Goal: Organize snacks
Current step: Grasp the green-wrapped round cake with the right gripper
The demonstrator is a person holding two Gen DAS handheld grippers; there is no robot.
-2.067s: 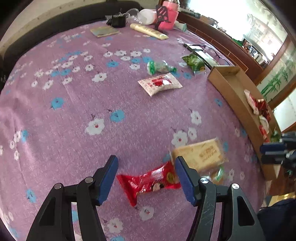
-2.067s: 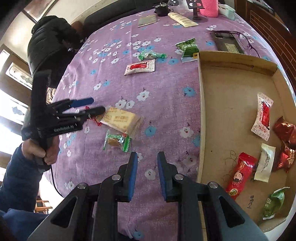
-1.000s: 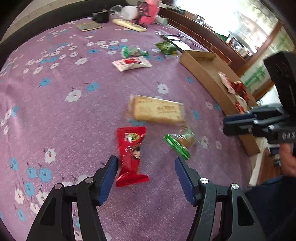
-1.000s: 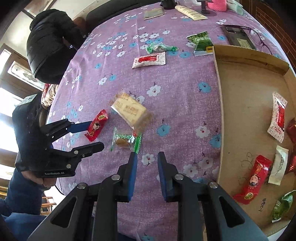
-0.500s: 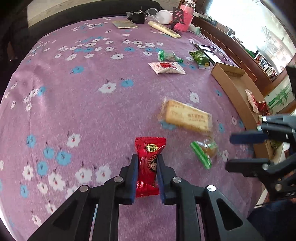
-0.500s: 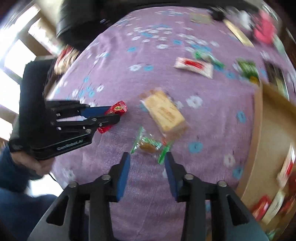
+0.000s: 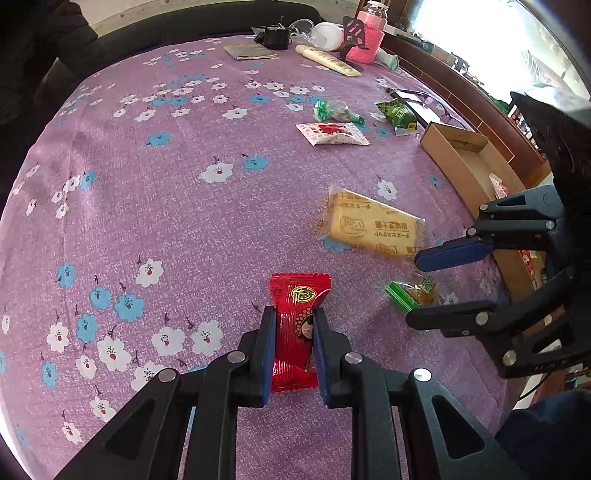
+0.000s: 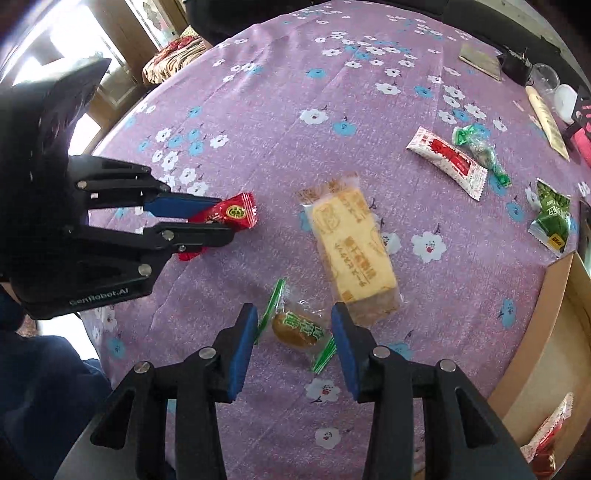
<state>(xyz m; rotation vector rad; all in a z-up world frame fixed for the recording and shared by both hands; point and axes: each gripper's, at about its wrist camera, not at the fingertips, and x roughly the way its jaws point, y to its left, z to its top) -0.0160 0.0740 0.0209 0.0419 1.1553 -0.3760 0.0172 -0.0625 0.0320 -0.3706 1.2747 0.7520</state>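
Your left tool (image 7: 293, 325) pinches the red candy (image 7: 297, 325) by its middle on the bench (image 7: 221, 221). Right tool (image 8: 293, 325) spread, astride the green sweet (image 8: 297, 326). Both look light, crinkly and slippery; grip the filled centres, not the tails.

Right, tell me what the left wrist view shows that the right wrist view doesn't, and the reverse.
Only the left wrist view shows the pink bottle at the table's far edge and the cardboard box's far end wall.

Only the right wrist view shows the right gripper from behind, jaws open astride the green-ended cake packet, not pressing it.

Both show the left gripper shut on the red candy packet, the yellow biscuit pack and the white-and-red sachet.
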